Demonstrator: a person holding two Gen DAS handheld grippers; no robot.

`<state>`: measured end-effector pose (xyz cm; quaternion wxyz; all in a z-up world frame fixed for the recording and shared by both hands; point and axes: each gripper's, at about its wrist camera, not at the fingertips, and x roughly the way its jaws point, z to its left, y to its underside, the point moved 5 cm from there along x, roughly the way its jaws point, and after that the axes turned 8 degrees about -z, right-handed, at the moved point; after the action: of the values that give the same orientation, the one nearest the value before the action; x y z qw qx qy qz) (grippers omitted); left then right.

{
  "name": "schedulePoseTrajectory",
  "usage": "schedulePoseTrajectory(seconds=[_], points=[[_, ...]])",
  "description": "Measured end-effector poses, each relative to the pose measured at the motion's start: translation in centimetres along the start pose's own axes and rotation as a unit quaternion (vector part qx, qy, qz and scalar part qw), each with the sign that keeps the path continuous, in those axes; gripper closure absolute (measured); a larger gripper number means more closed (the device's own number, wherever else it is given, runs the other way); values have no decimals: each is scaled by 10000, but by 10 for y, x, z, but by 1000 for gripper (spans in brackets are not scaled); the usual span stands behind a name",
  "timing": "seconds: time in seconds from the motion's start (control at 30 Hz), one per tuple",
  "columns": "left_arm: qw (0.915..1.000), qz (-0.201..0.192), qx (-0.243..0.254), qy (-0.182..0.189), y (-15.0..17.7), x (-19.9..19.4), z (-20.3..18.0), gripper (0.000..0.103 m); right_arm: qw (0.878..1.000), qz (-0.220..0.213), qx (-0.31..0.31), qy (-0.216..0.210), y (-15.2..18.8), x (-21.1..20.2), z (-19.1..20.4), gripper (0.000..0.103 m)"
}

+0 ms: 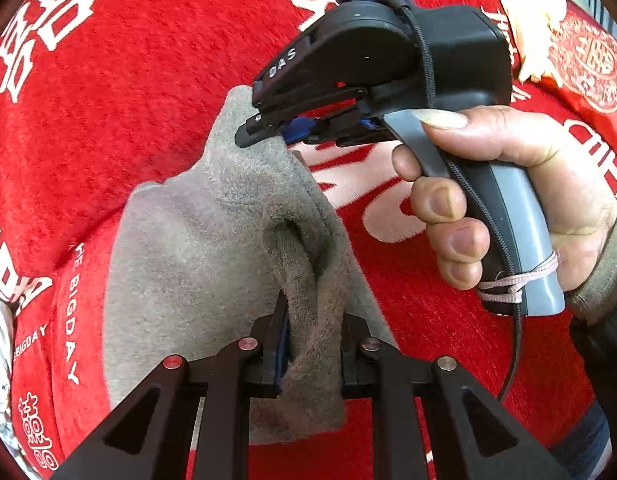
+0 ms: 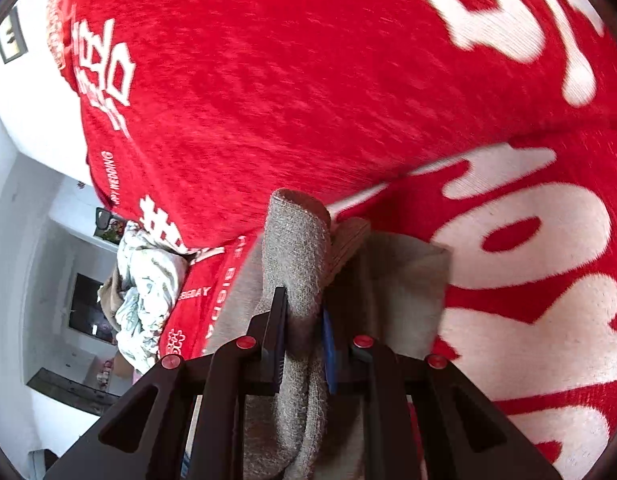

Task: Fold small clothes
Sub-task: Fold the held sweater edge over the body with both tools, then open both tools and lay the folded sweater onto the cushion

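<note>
A grey knitted garment (image 1: 196, 248) lies on a red blanket with white lettering (image 1: 140, 80). My left gripper (image 1: 312, 344) is shut on a bunched fold at the garment's near end. My right gripper (image 1: 264, 128), held in a hand, is shut on the garment's far edge in the left wrist view. In the right wrist view my right gripper (image 2: 304, 332) pinches a rolled fold of the grey garment (image 2: 300, 240), which stands up between the fingers above the red blanket (image 2: 268, 80).
A crumpled pale cloth (image 2: 144, 300) lies at the blanket's left edge, with a room wall and dark shelf beyond. A red patterned packet (image 1: 588, 60) sits at the upper right in the left wrist view.
</note>
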<state>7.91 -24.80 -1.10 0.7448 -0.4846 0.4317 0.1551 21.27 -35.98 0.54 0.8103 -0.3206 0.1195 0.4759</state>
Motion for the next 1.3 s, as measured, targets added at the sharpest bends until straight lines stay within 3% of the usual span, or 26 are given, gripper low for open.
schedulePoseTrajectory(seconds=[0.37,0.6,0.7,0.77,0.8,0.83,0.97,1.07,1.1,1.2,1.3], points=[[9998,63,97,-137,5,16,-2,84,9999,-35,97,99,5,8,-24,86],[9990,-63,272,-351,13,16,-14,84,9992,-66,113,382,11,15,-33,86],[9993,-157,198,-262,14,9,-15,82,9990,-105,91,420,13,15,-32,84],[9997,-222,71,-56,14,3,-13,66,9990,-120,59,415,13,12,-30,78],[9996,-257,-48,130,14,-1,-11,53,9990,-145,40,421,13,10,-28,77],[9991,-317,-148,235,14,-6,-8,49,9990,-158,28,428,13,7,-27,70],[9968,-490,-334,531,16,-26,6,49,9981,-306,23,542,11,-5,-23,50],[9888,-709,-625,1156,20,-55,27,49,9966,-591,2,576,7,-26,-14,50],[9869,-822,-673,1212,19,-63,35,49,9956,-705,-98,603,5,-34,-8,50],[9844,-1167,-912,945,8,-78,68,49,9950,-804,-487,349,6,-44,24,49],[9813,-965,-1452,815,0,-57,104,49,9959,-403,-804,-53,22,-28,53,34]])
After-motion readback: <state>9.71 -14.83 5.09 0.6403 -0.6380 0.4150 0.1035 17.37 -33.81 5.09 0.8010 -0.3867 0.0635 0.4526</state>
